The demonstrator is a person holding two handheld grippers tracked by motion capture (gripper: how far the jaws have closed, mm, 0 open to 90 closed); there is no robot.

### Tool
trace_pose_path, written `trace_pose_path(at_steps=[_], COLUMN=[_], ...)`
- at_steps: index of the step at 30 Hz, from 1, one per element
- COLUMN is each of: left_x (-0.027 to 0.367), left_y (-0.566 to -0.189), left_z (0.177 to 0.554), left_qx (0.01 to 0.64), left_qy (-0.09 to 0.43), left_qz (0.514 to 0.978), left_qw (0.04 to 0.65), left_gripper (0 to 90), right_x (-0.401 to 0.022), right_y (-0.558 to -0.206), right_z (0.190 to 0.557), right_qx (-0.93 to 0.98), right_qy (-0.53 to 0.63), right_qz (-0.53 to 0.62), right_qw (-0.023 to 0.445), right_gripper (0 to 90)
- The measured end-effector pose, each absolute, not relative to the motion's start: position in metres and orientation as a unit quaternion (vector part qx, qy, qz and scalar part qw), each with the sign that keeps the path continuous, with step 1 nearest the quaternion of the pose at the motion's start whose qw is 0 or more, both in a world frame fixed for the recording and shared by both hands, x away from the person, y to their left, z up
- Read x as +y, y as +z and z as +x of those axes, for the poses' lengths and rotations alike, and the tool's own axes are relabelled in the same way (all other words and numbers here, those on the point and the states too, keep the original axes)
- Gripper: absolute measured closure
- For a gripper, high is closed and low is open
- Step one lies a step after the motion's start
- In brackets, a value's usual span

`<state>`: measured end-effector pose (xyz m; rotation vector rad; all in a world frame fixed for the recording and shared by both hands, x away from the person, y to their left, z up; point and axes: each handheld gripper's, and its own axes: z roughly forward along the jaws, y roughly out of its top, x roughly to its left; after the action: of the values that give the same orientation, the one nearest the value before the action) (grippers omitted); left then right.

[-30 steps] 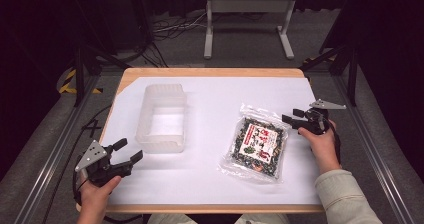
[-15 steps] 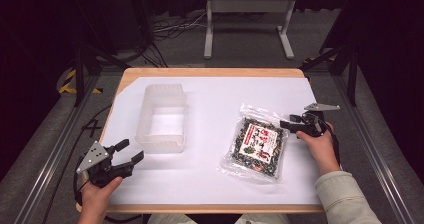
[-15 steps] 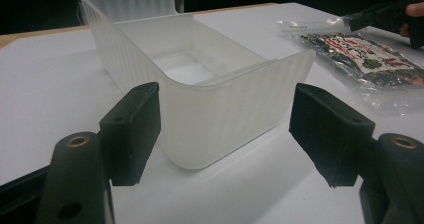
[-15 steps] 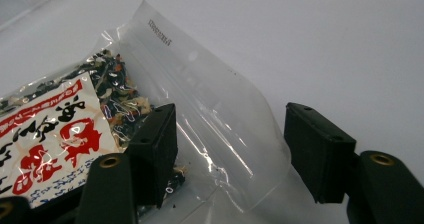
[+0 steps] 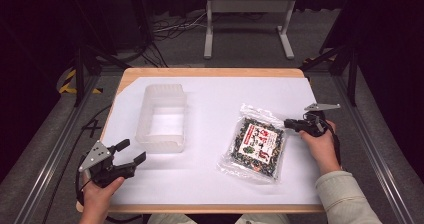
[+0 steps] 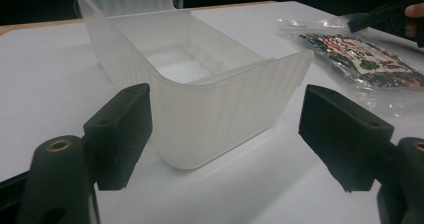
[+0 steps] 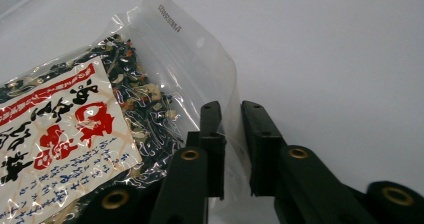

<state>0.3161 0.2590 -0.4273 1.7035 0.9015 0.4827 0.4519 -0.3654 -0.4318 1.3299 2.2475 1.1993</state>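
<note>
A clear bag of dark dried food with a red-and-white label (image 5: 257,144) lies flat on the right of the white table top (image 5: 215,184). My right gripper (image 5: 287,124) is at the bag's right edge. In the right gripper view its jaws (image 7: 227,109) have just been closing. They stand a narrow gap apart with the bag's (image 7: 65,124) clear edge film between them. My left gripper (image 5: 132,150) is open at the front left, just short of the translucent plastic container (image 5: 162,89). Its jaws (image 6: 224,99) have just been opening, with nothing between them. They frame the container's near end (image 6: 225,119).
The container is empty and stands lengthwise at the left centre. A metal stand (image 5: 247,14) and cables lie on the floor beyond the table's far edge. Dark rails run along both sides.
The right gripper's jaws have gone from wide open to nearly together at the bag's right edge. Neither hand has shifted, and the bag and container lie as before.
</note>
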Motion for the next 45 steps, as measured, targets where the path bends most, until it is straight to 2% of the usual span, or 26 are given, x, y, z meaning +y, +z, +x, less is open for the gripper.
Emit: trace_pose_path(at_steps=[5,6,13,25,45], left_x=[0.253,0.251,0.246,0.236,0.210], left_y=[-0.424,-0.424,-0.419,-0.406,-0.381], left_z=[0.315,0.315,0.315,0.317,0.329], left_qx=[0.381,0.371,0.374,0.365,0.338], left_qy=[0.187,0.180,0.185,0.190,0.178], left_qz=[0.727,0.734,0.738,0.737,0.726], left_qw=[0.540,0.539,0.531,0.537,0.572], left_gripper=[19.8,22.2,20.7,20.1,22.3], right_x=[-0.364,-0.364,-0.364,-0.358,-0.335], right_y=[-0.427,-0.425,-0.407,-0.337,-0.255], right_z=[0.450,0.449,0.441,0.414,0.371], right_qx=[0.778,0.780,0.775,0.759,0.748], right_qy=[0.419,0.417,0.434,0.498,0.558], right_qz=[0.448,0.446,0.431,0.365,0.256], right_qw=[0.137,0.140,0.159,0.208,0.252], right_gripper=[89.7,89.9,90.0,90.0,90.0])
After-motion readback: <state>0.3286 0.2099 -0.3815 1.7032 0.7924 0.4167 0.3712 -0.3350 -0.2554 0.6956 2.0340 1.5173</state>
